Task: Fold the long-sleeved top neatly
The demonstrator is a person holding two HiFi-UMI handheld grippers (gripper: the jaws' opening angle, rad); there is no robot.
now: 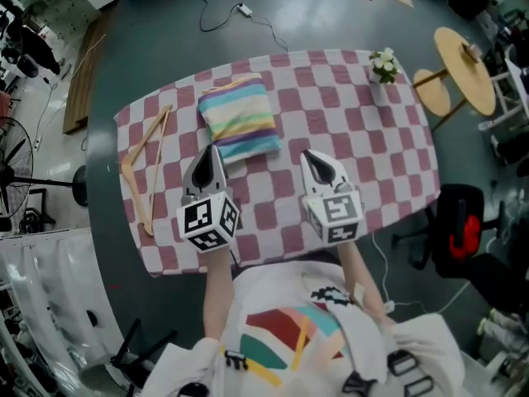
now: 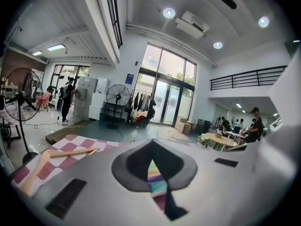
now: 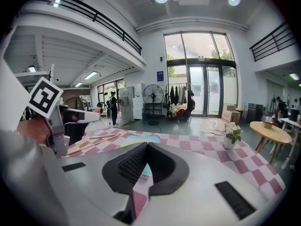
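**Head view.** Shows the striped long-sleeved top (image 1: 240,121) lying as a compact rectangle on the far-left part of the checked tablecloth (image 1: 364,147), with no sleeve trailing out and the edges fairly square. Places the left gripper (image 1: 212,149) over the bundle's near edge and the right gripper (image 1: 307,155) beside it over bare cloth. Shows the fingers of both pressed together, with nothing between them. Shows a wooden hanger (image 1: 145,168) lying apart at the table's left side.

**Left gripper view.** Looks along jaws shut tip to tip on the left gripper (image 2: 151,142), with nothing between them. Catches the top's stripes (image 2: 155,178) only through the slot beneath, so reads as clear of the fabric, not pinching it. Shows the hanger (image 2: 56,157) off to the left.

**Right gripper view.** Finds the right gripper (image 3: 146,145) likewise closed and empty above the pink-and-white checks. Shows a thin band of the folded top (image 3: 140,139) further out on the table, the left gripper's marker cube (image 3: 45,98) at the left, and a potted plant (image 3: 231,134) at the far right.

**Progress.** Looks finished or very nearly so. Leaves at most a final squaring or smoothing of the bundle, then drawing both tools back.
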